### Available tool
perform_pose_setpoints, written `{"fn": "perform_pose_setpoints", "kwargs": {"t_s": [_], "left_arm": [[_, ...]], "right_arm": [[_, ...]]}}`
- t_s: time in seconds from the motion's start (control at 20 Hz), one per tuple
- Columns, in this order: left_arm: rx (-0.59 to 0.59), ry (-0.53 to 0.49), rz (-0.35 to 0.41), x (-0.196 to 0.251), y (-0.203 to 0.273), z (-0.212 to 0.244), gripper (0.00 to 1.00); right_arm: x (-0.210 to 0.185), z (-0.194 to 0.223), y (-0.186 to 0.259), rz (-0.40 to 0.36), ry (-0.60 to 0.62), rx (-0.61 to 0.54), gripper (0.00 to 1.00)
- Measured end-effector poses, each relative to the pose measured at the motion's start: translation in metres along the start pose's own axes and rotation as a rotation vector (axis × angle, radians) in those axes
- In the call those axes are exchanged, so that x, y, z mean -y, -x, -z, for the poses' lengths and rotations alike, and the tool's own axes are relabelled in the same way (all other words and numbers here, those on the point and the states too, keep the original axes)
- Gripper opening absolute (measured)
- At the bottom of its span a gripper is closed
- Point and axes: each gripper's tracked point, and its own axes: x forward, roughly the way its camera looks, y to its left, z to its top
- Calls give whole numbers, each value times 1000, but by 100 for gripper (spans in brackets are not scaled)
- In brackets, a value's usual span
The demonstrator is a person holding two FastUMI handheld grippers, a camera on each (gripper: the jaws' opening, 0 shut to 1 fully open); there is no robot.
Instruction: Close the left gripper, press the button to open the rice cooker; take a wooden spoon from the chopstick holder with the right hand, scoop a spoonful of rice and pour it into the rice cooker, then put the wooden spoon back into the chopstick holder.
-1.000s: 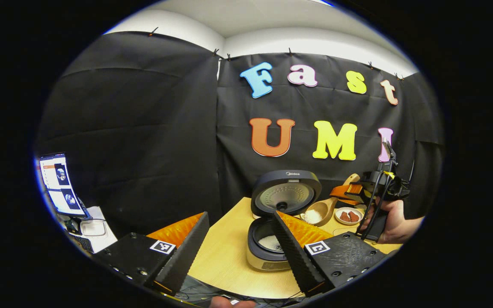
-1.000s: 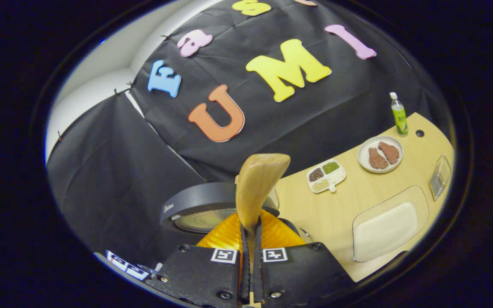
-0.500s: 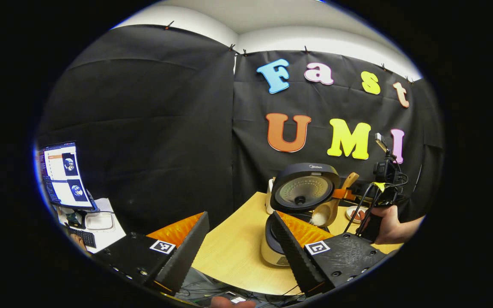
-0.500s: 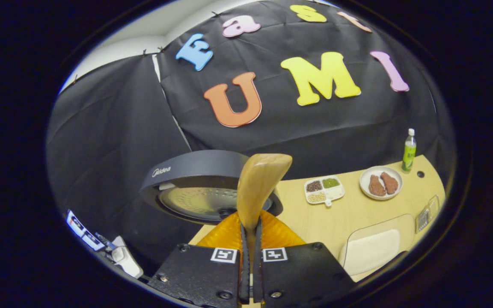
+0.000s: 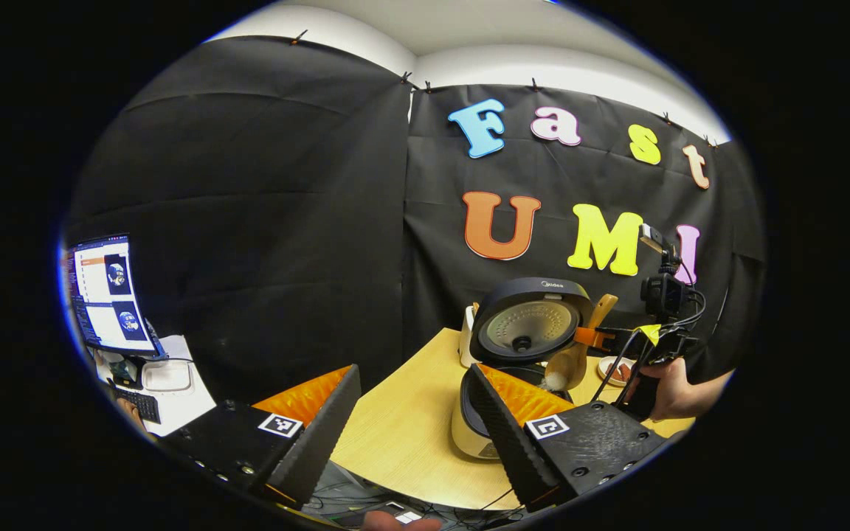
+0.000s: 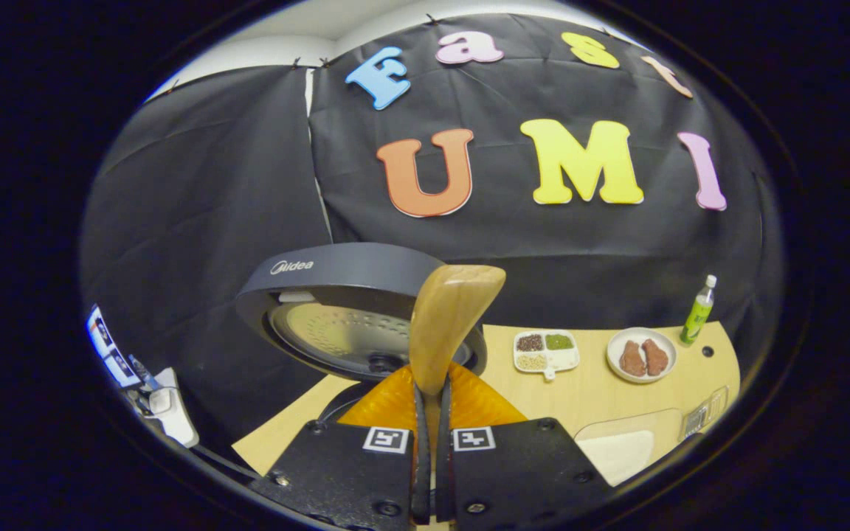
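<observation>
Here the bench carries the rice cooker, lid raised, at about 4 o'clock in the left gripper view. The left gripper hangs before it, jaws spread wide and empty. At 3 o'clock a hand holds the right gripper, jaws clamped on the wooden spoon, whose bowl tips rice just above the cooker's pot.

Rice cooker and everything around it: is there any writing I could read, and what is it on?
"Midea": on the rice cooker lid, which stands raised.
Green bottle: the label is too small to read.
Monitor: the text is too small to read.
</observation>
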Motion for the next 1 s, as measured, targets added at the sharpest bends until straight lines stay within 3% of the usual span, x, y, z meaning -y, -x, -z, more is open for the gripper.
{"fn": "perform_pose_setpoints", "kwargs": {"t_s": [0.6,0.75,1.0], "left_arm": [[10,31,-11,-3,2,-1,95],[13,25,0,5,3,2,95],[32,-30,53,17,6,3,95]], "right_arm": [[-59,-8,11,-77,437,116,8],[-64,-5,12,-95,473,113,8],[-63,-14,17,-102,430,110,8]]}}
